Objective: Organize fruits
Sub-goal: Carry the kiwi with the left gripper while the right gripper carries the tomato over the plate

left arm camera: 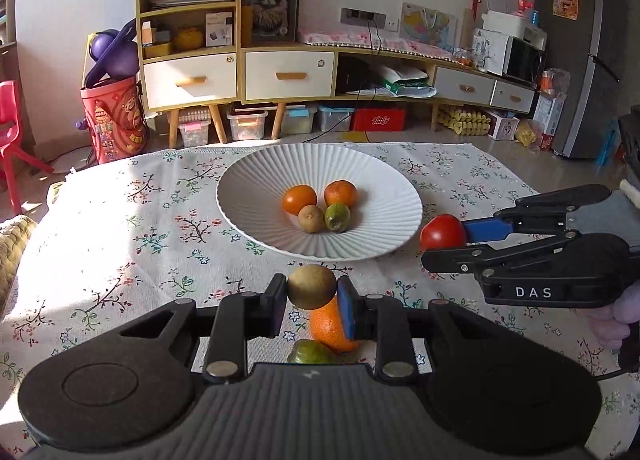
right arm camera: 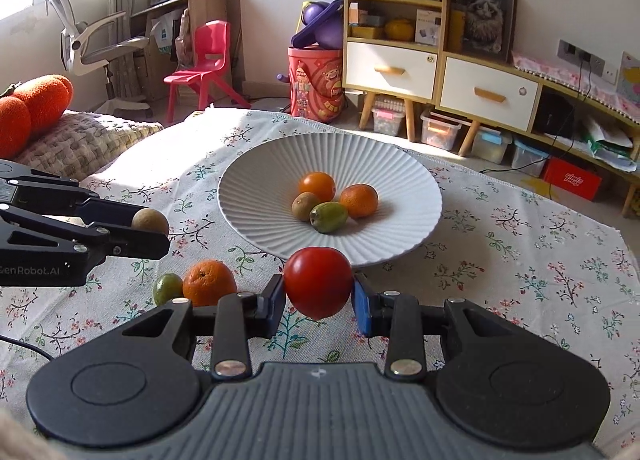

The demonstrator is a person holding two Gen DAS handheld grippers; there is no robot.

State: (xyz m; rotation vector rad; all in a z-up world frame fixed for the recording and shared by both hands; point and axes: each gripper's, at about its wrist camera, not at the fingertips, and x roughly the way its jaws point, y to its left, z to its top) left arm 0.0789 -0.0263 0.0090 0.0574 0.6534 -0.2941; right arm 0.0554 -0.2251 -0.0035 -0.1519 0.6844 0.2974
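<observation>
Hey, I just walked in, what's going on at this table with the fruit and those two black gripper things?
A person is sorting fruit into the white ribbed plate. The left gripper is shut on a kiwi, and the right gripper is shut on a tomato, both held just short of the plate. Four fruits already sit in it. An orange and a green fruit remain on the floral tablecloth.

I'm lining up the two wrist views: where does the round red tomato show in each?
Left wrist view: the round red tomato sits right of centre, clamped in the right gripper, beside the plate's right rim.
Right wrist view: the tomato is low centre, between the gripper's fingers, before the plate's near rim.
Shared landmark: the white ribbed plate.
</observation>
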